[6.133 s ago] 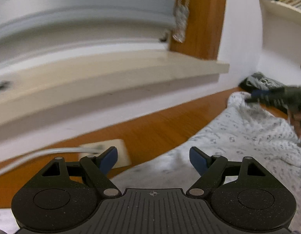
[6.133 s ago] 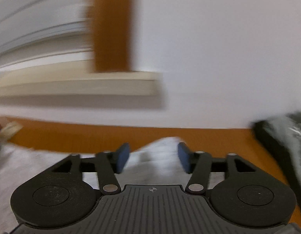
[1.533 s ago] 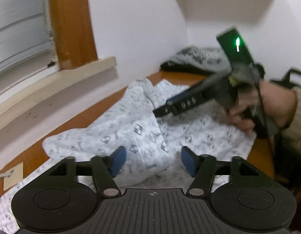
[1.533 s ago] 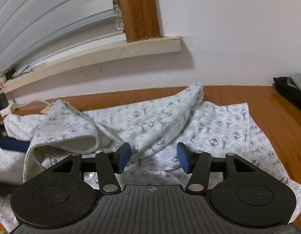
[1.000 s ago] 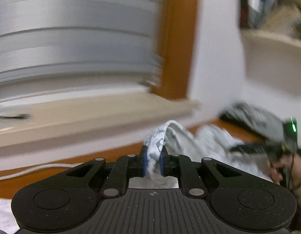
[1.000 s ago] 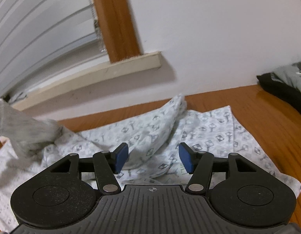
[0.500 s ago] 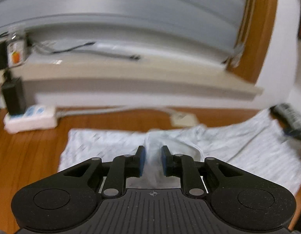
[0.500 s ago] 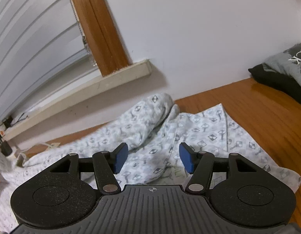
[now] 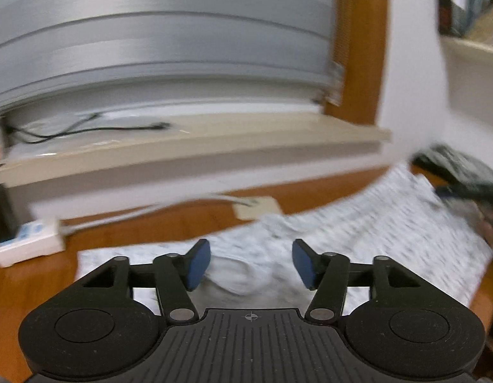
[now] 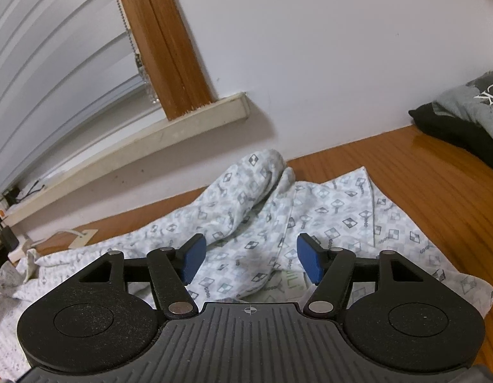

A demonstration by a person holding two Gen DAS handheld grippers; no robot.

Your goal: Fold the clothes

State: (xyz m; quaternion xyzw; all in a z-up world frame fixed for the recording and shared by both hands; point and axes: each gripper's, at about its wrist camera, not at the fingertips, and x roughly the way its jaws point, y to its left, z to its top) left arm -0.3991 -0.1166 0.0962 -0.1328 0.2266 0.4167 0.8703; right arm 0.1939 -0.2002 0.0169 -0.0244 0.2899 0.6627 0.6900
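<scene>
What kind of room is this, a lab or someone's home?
Most likely a home, perhaps a bedroom or study. There is a window with blinds and a wooden frame, a patterned garment spread on a wooden table, and a power strip by the wall.

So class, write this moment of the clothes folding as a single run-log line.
left gripper: fingers opening, nothing pinched | right gripper: open, over patterned garment | garment: spread on wooden table, partly bunched
</scene>
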